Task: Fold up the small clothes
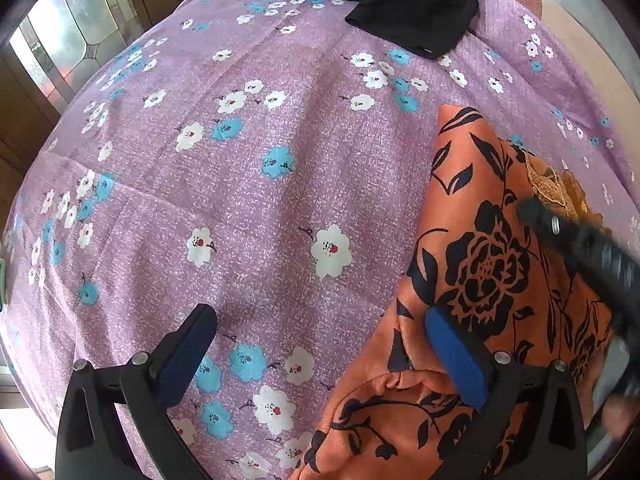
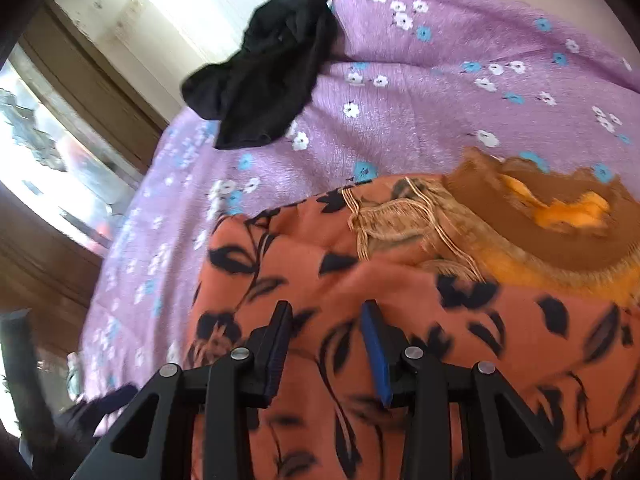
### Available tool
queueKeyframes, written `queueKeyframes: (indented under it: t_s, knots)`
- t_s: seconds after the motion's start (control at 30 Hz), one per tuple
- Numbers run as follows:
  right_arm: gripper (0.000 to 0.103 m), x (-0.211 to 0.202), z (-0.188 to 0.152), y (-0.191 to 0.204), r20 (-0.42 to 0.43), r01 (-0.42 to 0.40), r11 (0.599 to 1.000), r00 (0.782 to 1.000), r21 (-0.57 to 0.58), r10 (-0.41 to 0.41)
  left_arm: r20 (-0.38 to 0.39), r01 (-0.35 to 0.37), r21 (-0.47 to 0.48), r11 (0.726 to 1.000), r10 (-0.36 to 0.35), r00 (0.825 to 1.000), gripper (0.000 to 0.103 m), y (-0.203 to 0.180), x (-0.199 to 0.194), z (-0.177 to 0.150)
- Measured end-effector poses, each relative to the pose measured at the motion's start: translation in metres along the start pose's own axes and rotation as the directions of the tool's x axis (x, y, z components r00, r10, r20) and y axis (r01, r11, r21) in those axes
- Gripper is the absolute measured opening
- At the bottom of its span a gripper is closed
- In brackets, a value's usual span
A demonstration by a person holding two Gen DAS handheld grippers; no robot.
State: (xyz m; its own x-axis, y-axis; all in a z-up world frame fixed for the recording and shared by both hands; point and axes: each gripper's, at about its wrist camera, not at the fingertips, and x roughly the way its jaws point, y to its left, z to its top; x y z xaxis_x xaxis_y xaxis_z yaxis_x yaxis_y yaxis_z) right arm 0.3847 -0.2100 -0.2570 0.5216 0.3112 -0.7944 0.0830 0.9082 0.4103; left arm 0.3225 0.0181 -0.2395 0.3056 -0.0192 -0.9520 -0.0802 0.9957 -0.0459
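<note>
Hovering both grippers over the orange floral garment (image 2: 360, 280) that lies on the lilac flowered bedsheet (image 1: 248, 184), toward my right side of the bed. My left gripper (image 1: 320, 352) stands wide, one blue pad over bare sheet and the other over the garment's edge, nothing pinched. My right gripper (image 2: 326, 340) is at a narrow gap with only loose cloth under the tips; I can't see any fabric actually caught between the pads. The right-wrist view is smeared, so contact there is hard to call.

Risks, as I judge them:
- Right jaws may close on air or on just the top layer, so the fold drags one ply and leaves the rest bunched.
- The brown fringed piece (image 2: 540, 216) sits on or against the orange garment's far edge; a pull could take it along, or snag the fringe.
- Left pads straddle the garment's edge and the sheet, so a pinch could grab the sheet too and ruck it up.
- Both tools are close together on my right, so they could knock each other.
- The black garment (image 1: 404, 4) sits well apart at the far edge, likely safe.

No brand, label or readable writing anywhere in either view.
</note>
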Motion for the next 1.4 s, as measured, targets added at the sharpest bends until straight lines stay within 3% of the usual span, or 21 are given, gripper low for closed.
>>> queueKeyframes:
  t_s: [0.23,0.33,0.5,0.67,0.83,0.93,1.0,1.07,1.23,1.3,1.4]
  knots:
    - [0.038,0.014,0.018,0.027,-0.007,-0.14,0.989,0.99,0.056,0.141,-0.011,0.023,-0.003,1.0,-0.023,1.0,0.103,0.014,0.003,0.003]
    - [0.037,0.037,0.017,0.029,-0.043,-0.089,0.994,0.995,0.063,0.092,-0.01,0.017,0.008,1.0,-0.017,1.0,0.103,0.015,0.004,0.001]
    - [0.037,0.014,0.017,0.01,0.003,-0.13,0.981,0.991,0.146,0.131,-0.008,0.014,0.011,1.0,-0.014,1.0,0.103,0.014,0.007,0.001]
    - [0.039,-0.042,-0.007,-0.027,0.045,-0.075,0.989,0.997,0.124,0.069,0.02,-0.022,0.028,0.999,0.021,1.0,0.103,0.005,0.003,0.003]
    - [0.039,-0.098,-0.051,-0.094,0.077,0.024,0.981,0.996,0.195,-0.04,0.154,-0.087,0.127,0.988,0.067,0.986,0.103,-0.022,-0.018,-0.007]
    - [0.039,-0.125,-0.077,-0.139,0.074,0.096,0.959,0.99,0.266,-0.12,0.199,-0.153,0.206,0.966,0.112,0.974,0.103,-0.042,-0.014,-0.018]
    - [0.039,-0.136,-0.095,-0.168,0.019,0.15,0.941,0.986,0.303,-0.164,0.206,-0.212,0.245,0.946,0.163,0.965,0.103,-0.051,-0.004,-0.023]
    - [0.038,-0.143,-0.109,-0.184,0.018,0.077,0.946,0.996,0.316,-0.087,0.258,-0.236,0.249,0.939,0.171,0.951,0.103,-0.054,-0.005,-0.029]
    - [0.038,-0.155,-0.13,-0.182,0.005,0.084,0.954,0.996,0.287,-0.089,0.319,-0.269,0.289,0.919,0.173,0.932,0.103,-0.055,-0.013,-0.053]
    - [0.038,-0.156,-0.137,-0.179,0.022,0.1,0.962,0.994,0.253,-0.109,0.325,-0.242,0.28,0.929,0.146,0.934,0.103,-0.046,-0.02,-0.061]
    - [0.038,-0.16,-0.143,-0.177,0.024,0.1,0.961,0.994,0.257,-0.11,0.251,-0.161,0.256,0.953,0.095,0.963,0.103,-0.032,-0.022,-0.07]
